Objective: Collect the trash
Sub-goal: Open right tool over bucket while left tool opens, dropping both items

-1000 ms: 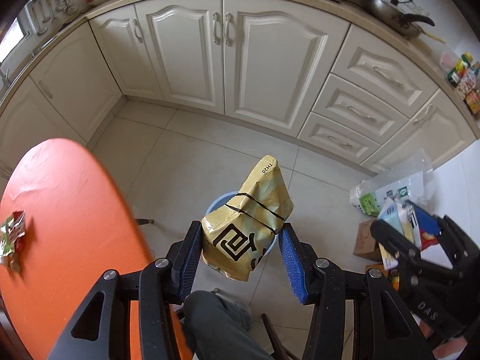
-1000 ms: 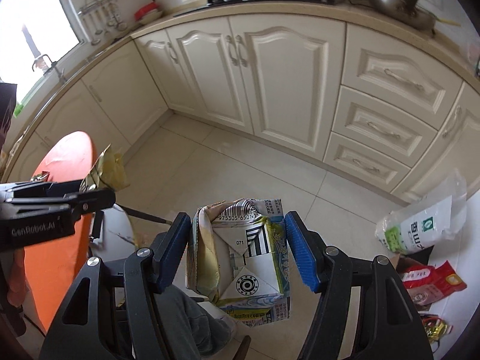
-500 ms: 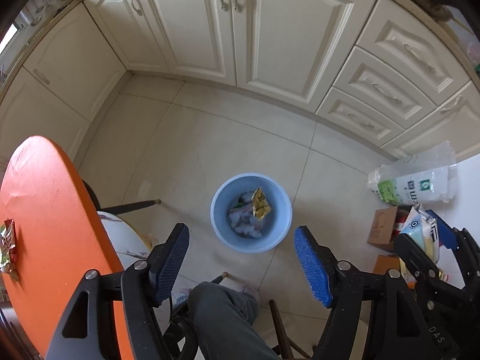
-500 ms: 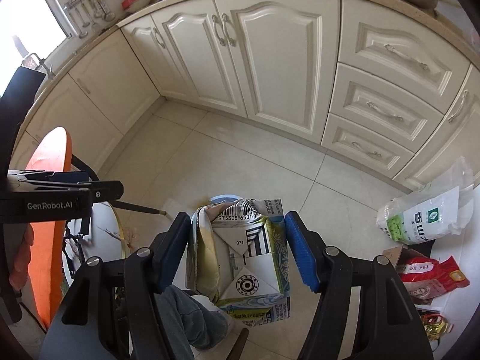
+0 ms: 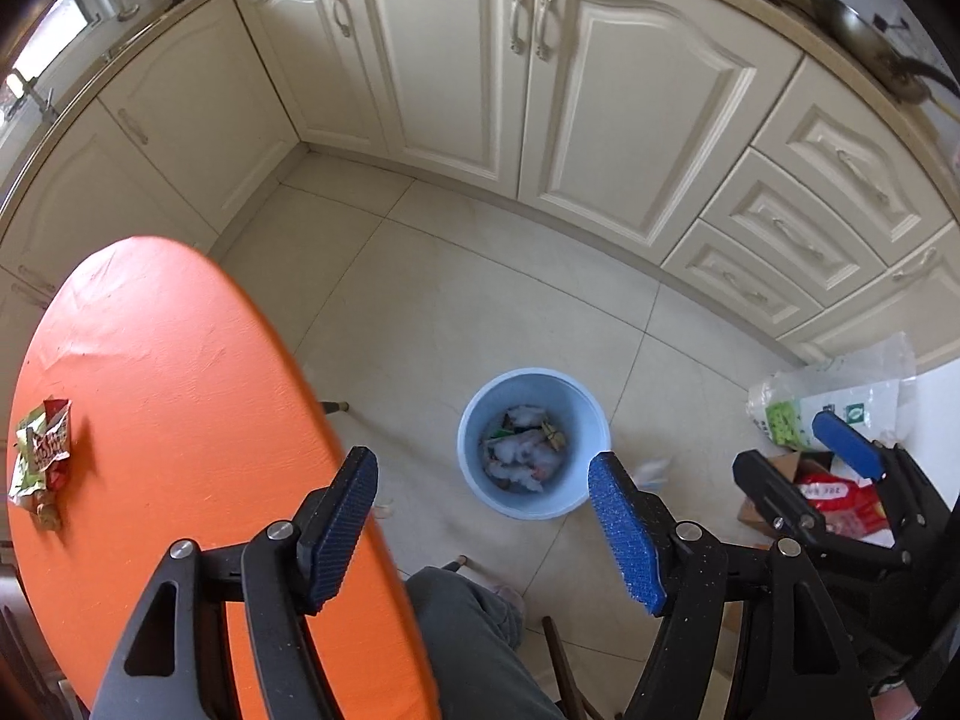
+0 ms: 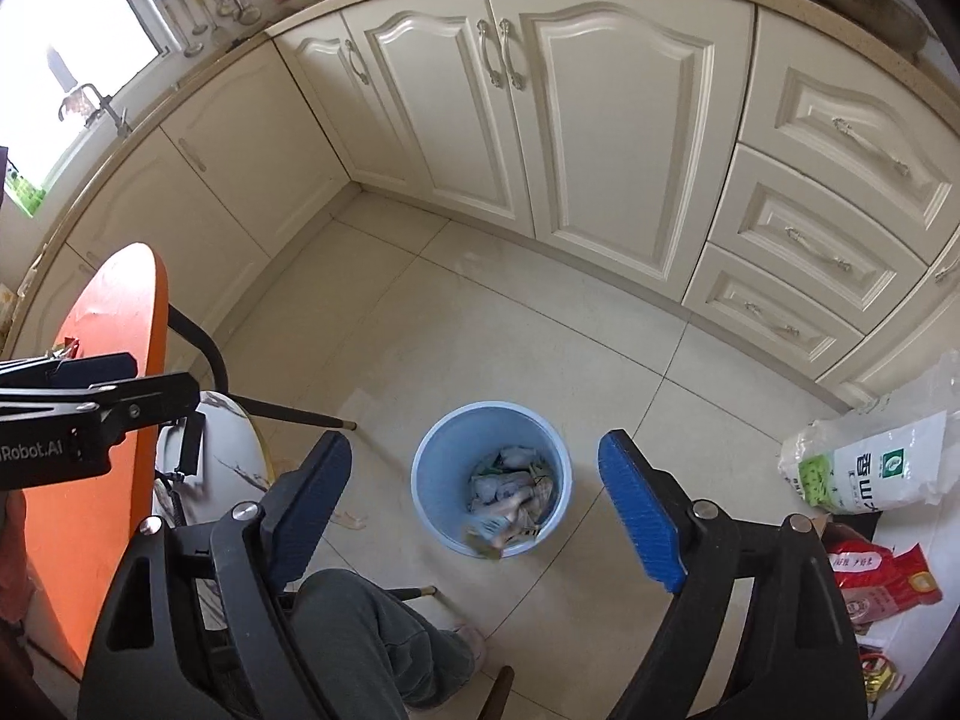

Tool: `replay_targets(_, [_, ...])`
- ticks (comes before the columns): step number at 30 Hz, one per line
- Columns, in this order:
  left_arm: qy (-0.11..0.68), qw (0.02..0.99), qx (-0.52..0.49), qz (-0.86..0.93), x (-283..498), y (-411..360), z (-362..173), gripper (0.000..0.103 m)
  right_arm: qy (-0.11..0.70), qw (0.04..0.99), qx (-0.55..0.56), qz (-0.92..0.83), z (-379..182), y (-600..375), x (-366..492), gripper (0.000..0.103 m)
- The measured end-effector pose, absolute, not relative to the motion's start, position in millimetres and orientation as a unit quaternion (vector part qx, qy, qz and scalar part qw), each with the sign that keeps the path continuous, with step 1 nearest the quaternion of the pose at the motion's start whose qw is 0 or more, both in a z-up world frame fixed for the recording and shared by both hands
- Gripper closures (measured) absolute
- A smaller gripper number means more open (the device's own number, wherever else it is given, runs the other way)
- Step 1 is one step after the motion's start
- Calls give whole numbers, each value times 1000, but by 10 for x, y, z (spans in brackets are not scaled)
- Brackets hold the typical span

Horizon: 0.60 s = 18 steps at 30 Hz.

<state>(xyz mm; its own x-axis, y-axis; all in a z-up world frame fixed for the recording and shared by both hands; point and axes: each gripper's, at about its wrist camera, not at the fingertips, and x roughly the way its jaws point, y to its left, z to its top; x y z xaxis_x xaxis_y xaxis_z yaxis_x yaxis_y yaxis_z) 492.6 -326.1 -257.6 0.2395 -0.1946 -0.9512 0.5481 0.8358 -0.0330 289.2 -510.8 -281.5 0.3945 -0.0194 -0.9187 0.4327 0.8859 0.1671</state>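
A light blue trash bin [image 5: 469, 438] stands on the tiled floor, holding crumpled wrappers and tissue. My left gripper [image 5: 483, 531] hangs above its near rim, open, with nothing between its blue pads. In the right wrist view the bin [image 6: 432, 450] lies straight below my right gripper [image 6: 474, 507], whose jaws are opening wide with nothing between them. A blurred carton [image 6: 498, 531] is dropping into the bin's near side. A green and red snack wrapper [image 5: 39, 456] lies on the orange table [image 5: 168, 372] at the left.
Cream cabinets [image 6: 540, 120] line the far wall. A white and green rice bag [image 6: 870, 468] and a red bag [image 6: 882, 570] lie on the floor at right. A person's grey trouser leg [image 6: 372, 630] and a white chair seat [image 6: 222, 450] are close below.
The yellow snack bag left my left gripper and now lies in the bin. My right gripper's jaws spread and the carton fell out. Both grippers sank, the left shifting toward the table.
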Motion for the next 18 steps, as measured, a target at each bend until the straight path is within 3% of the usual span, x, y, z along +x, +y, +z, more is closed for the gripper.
replay_targets(18, [563, 766, 140, -275, 4696, -2765, -2313, 34, 528, 816, 164, -169, -2437, -4880, 2688, 17])
